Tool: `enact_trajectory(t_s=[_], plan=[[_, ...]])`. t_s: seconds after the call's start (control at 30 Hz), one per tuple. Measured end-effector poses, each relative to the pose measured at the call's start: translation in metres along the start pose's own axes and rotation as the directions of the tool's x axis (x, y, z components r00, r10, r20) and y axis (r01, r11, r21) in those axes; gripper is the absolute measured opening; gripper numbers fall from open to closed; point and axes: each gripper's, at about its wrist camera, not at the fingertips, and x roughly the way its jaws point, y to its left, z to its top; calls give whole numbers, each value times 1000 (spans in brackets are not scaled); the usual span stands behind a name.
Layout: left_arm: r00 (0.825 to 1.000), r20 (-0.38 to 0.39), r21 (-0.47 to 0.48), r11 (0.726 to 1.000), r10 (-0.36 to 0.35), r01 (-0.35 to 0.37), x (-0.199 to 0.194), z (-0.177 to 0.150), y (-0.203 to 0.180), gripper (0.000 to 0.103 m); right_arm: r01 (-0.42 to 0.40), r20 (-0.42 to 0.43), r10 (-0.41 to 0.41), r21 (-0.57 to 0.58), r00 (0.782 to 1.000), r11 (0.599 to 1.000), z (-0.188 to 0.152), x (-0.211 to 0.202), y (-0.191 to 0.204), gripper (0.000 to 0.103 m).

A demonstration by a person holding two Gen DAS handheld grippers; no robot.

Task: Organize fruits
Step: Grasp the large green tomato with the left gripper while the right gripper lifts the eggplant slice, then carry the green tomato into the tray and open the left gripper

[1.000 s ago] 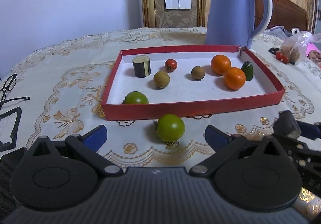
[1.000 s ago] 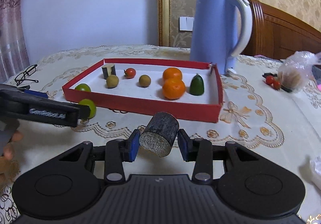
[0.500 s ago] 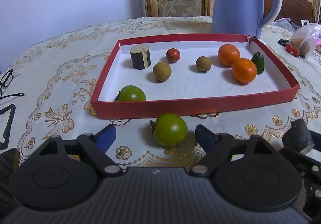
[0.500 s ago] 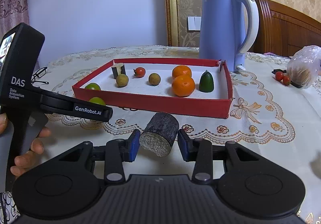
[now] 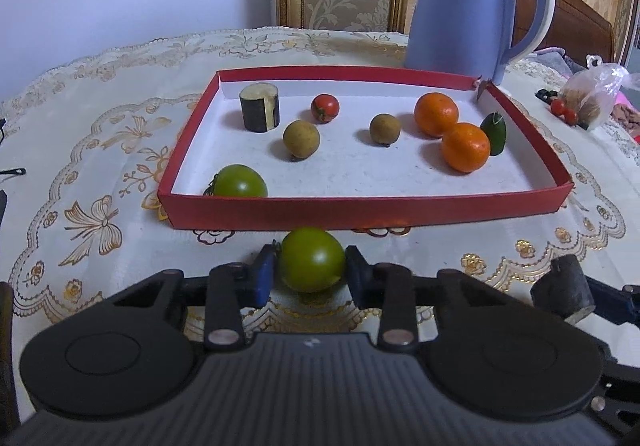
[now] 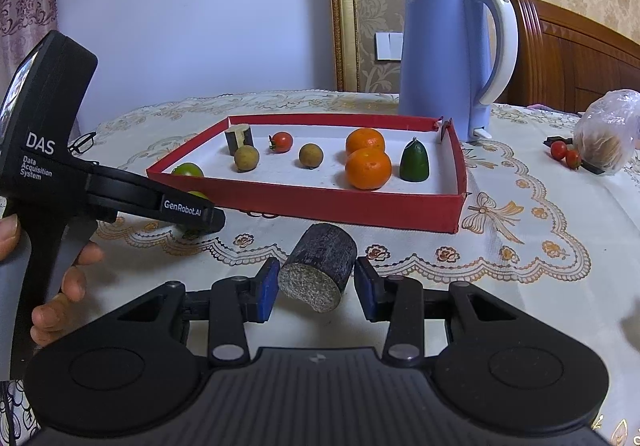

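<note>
Green tomatoes: two, one (image 5: 240, 181) in the red tray (image 5: 360, 208), one (image 5: 312, 260) on the desk in front of it
Oranges: two (image 5: 436, 114) (image 5: 465, 147), touching
Brown round fruits: two (image 5: 301, 139) (image 5: 385, 129)
Red tomato in the tray: one (image 5: 325, 108)
Small red tomatoes by the plastic bag (image 6: 608, 138): two (image 6: 558, 149) (image 6: 573, 158), perhaps more hidden behind it
Dark cut cylinders: two, one (image 5: 259, 107) in the tray, one (image 6: 320, 270) outside it
Green pointed piece: one (image 6: 415, 160)
Kettles: one (image 6: 448, 58)
Glasses: one pair (image 6: 82, 142)
Tools: two (image 5: 310, 278) (image 6: 316, 288)
</note>
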Motion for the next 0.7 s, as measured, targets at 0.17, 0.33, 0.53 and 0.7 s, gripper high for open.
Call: enact_trajectory(t_s=[0.17,0.33,0.53,0.7], plan=[[1000,1,-7,1000,1,-1,-4,-1,3,33,-1,2,1,-3,1000,1000,0,-1,1,40],[1000,19,0,1000,24,-24,-10,-1,5,34,-1,4,1,-5,1000,1000,-1,-1,2,40],[998,35,-3,999,50,-50,-17,0,10,33,-2,7,2,-10,1000,1000,0,-4,3,40],[995,53,-1,997,81,-81,-24,2,13,34,-3,14,4,-13,1000,1000,-1,-7,4,40]])
